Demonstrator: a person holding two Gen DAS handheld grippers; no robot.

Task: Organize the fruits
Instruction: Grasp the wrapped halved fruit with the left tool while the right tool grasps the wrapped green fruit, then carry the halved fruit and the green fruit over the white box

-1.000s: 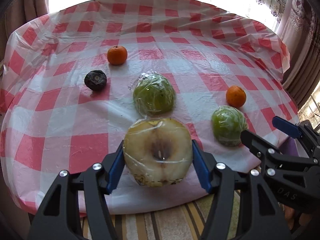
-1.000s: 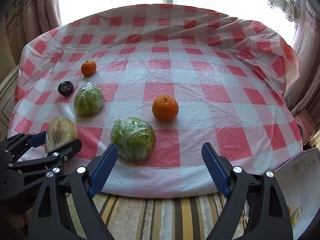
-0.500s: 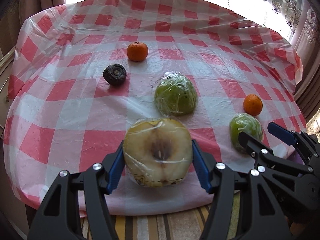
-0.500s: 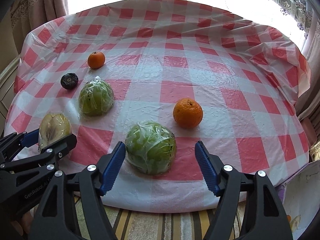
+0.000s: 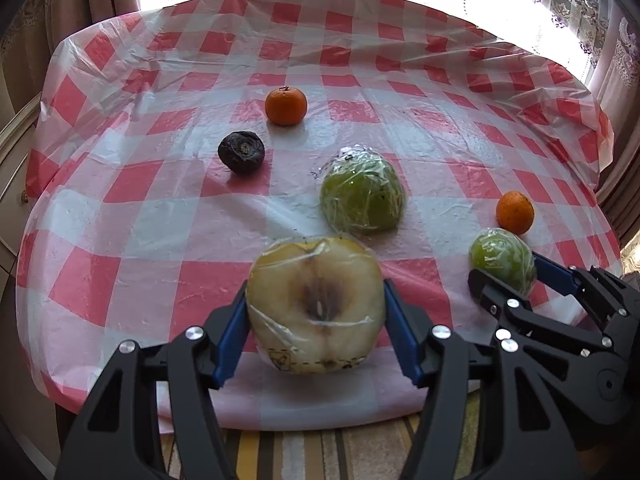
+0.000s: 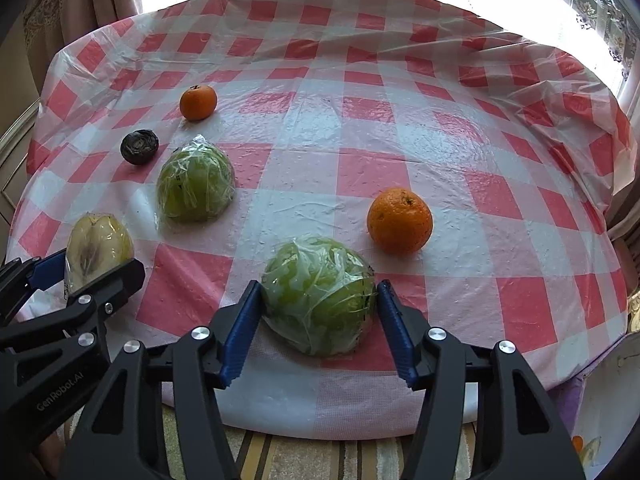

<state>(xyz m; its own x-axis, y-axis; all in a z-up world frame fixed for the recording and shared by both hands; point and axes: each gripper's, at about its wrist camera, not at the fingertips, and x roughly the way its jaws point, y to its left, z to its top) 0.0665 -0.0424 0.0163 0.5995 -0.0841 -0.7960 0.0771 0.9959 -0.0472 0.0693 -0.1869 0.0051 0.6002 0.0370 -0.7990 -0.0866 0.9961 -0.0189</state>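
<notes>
The plastic-wrapped cut yellow apple half (image 5: 316,306) sits low in the centre of the left view, grasped between the fingers of the left gripper (image 5: 316,320). In the right view, the right gripper (image 6: 318,312) has its fingers around a wrapped green apple half (image 6: 320,294) at the lower centre; the pads look to touch it, so it seems gripped. The second wrapped green half (image 6: 195,184), the dark shrivelled fruit (image 6: 139,146) and two round orange tangerines (image 6: 198,102) (image 6: 400,220) lie spread apart on the red-and-white checked desk (image 6: 360,128). I judge the sorting is only beginning.
</notes>
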